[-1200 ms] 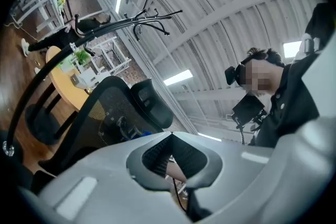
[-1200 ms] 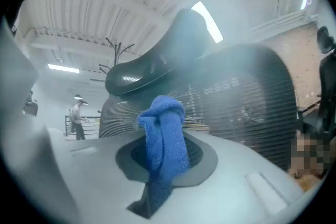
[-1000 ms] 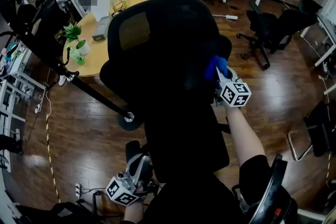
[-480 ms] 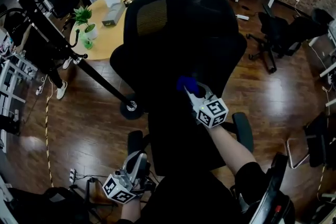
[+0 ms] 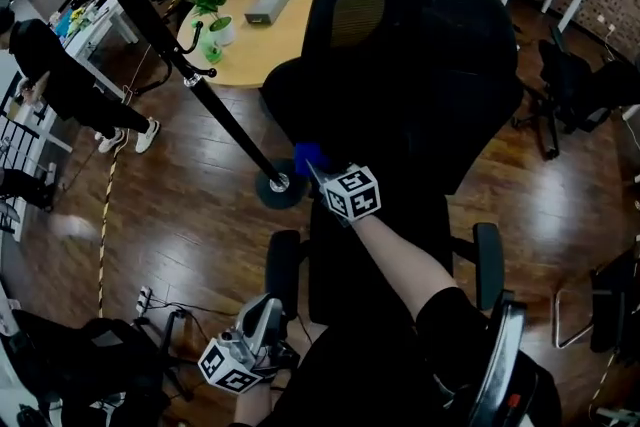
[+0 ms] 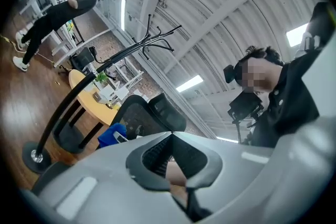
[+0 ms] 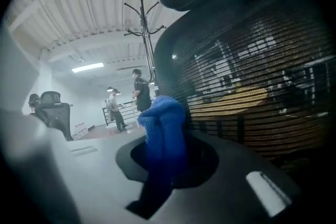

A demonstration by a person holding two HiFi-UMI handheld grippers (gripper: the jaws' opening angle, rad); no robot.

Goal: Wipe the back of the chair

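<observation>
The black mesh office chair [image 5: 420,65] stands in front of me, its back facing me in the head view. My right gripper [image 5: 320,171] is shut on a blue cloth [image 5: 308,158] and holds it at the lower left edge of the chair back. In the right gripper view the blue cloth [image 7: 164,134] bunches up between the jaws, right beside the mesh back [image 7: 252,76]. My left gripper [image 5: 262,317] hangs low near my body, away from the chair, jaws shut with nothing in them. The left gripper view looks up at the chair [image 6: 144,113] and the cloth [image 6: 112,135].
A black coat stand [image 5: 200,80] leans across the left, its base [image 5: 280,183] on the wood floor close to the cloth. Behind are a round yellow table [image 5: 250,40] with a plant [image 5: 212,0], other office chairs [image 5: 575,85] at the right, and a person [image 5: 70,85] at the left.
My right gripper has carried the blue cloth down and to the left across the chair back, from its right edge to its lower left edge. The left gripper stays low.
</observation>
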